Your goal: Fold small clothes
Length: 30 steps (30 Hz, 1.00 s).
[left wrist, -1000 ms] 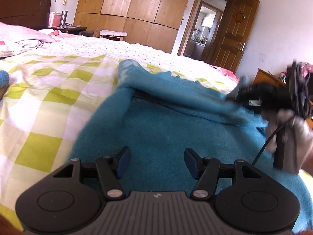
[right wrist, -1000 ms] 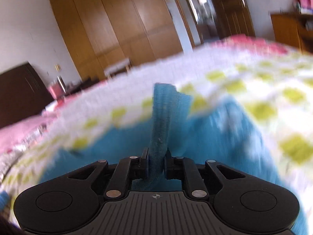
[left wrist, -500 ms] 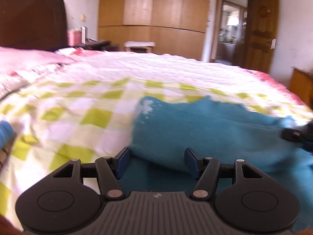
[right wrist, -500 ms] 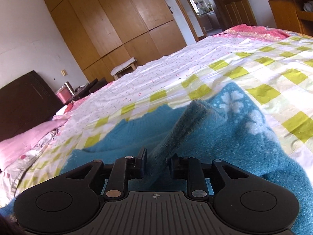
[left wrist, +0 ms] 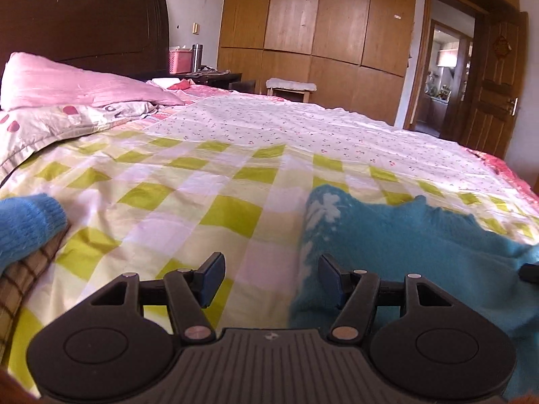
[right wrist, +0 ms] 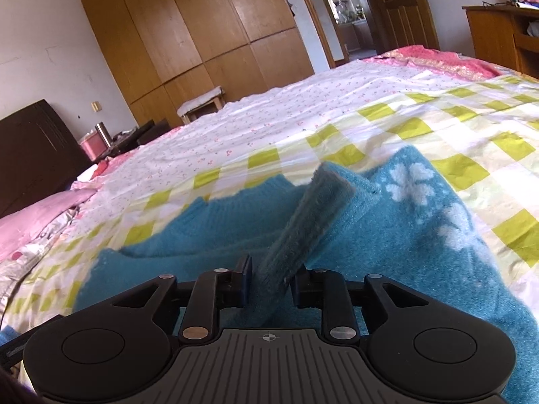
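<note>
A teal fleece garment (left wrist: 404, 245) with white flowers lies on the yellow-checked bedsheet (left wrist: 168, 202). My left gripper (left wrist: 271, 277) is open just above the sheet at the garment's left edge, with nothing between its fingers; its right finger hangs over the teal edge. In the right wrist view a raised fold (right wrist: 310, 215) of the same garment (right wrist: 421, 235) runs between the jaws of my right gripper (right wrist: 269, 282). Those jaws are opening: a gap shows beside the left pad and the fold leans toward the right one.
A light-blue knitted piece (left wrist: 27, 225) rests on a brown plaid cloth (left wrist: 20, 279) at the left. Pink pillows (left wrist: 67, 84) and a dark headboard stand at the head of the bed. A wooden wardrobe (left wrist: 303, 17) and an open door lie beyond the bed.
My left gripper has swung left, from over the garment's middle to its left edge. The right gripper's jaws have widened around the fold, which was stretched upright and now sags.
</note>
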Available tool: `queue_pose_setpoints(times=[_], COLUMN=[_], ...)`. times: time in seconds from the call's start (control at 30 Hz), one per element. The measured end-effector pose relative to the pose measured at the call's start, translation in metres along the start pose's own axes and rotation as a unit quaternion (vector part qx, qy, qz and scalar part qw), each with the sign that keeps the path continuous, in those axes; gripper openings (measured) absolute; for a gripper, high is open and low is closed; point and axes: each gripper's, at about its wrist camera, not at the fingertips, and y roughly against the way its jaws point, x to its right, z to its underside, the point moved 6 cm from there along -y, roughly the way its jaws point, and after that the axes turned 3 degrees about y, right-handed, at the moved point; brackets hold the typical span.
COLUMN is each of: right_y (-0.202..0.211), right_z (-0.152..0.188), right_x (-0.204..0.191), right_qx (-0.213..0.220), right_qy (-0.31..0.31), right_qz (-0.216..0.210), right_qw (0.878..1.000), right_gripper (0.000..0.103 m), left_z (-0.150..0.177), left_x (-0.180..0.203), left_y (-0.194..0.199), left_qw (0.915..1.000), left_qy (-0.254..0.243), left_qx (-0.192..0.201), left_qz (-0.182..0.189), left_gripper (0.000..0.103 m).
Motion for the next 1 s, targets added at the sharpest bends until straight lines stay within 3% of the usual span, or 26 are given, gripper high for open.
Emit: queue_pose_setpoints(times=[0.1, 0.2, 0.27, 0.43, 0.5, 0.57, 0.63, 0.7, 0.83, 1.0], right_y=[-0.004, -0.006, -0.004, 0.029, 0.036, 0.023, -0.003, -0.008, 0.013, 0.036], right_z=[0.005, 0.01, 0.005, -0.03, -0.037, -0.031, -0.011, 0.007, 0.01, 0.01], right_x=[0.01, 0.017, 0.012, -0.014, -0.015, -0.005, 0.012, 0.024, 0.023, 0.003], right_qx=[-0.024, -0.035, -0.032, 0.066, 0.103, 0.091, 0.016, -0.022, 0.0, 0.042], right_qy=[-0.031, -0.07, -0.076, -0.078, -0.071, -0.06, -0.047, -0.065, -0.057, 0.063], right_qz=[0.013, 0.007, -0.004, -0.091, -0.095, -0.058, 0.005, 0.018, 0.029, 0.07], right_qw=[0.999, 0.997, 0.997, 0.991, 0.988, 0.992, 0.999, 0.998, 0.998, 0.995], right_gripper=[0.03, 0.015, 0.013, 0.011, 0.013, 0.017, 0.018, 0.02, 0.031, 0.032], left_z=[0.012, 0.023, 0.028, 0.03, 0.033, 0.041, 0.051, 0.058, 0.068, 0.079], left_x=[-0.008, -0.01, -0.01, -0.008, -0.007, -0.006, -0.008, -0.013, -0.024, -0.038], left_y=[0.023, 0.042, 0.049, 0.065, 0.069, 0.07, 0.071, 0.077, 0.09, 0.101], left_qw=[0.9998, 0.9992, 0.999, 0.9979, 0.9979, 0.9983, 0.9981, 0.9982, 0.9986, 0.9982], left_qy=[0.011, 0.018, 0.017, 0.027, 0.021, 0.008, 0.004, 0.002, -0.007, 0.004], left_qx=[-0.006, -0.012, -0.015, -0.014, -0.012, -0.021, -0.034, -0.038, -0.043, -0.057], left_qz=[0.016, 0.032, 0.039, 0.058, 0.059, 0.054, 0.051, 0.047, 0.032, 0.02], left_gripper=[0.066, 0.066, 0.066, 0.066, 0.067, 0.067, 0.067, 0.067, 0.067, 0.067])
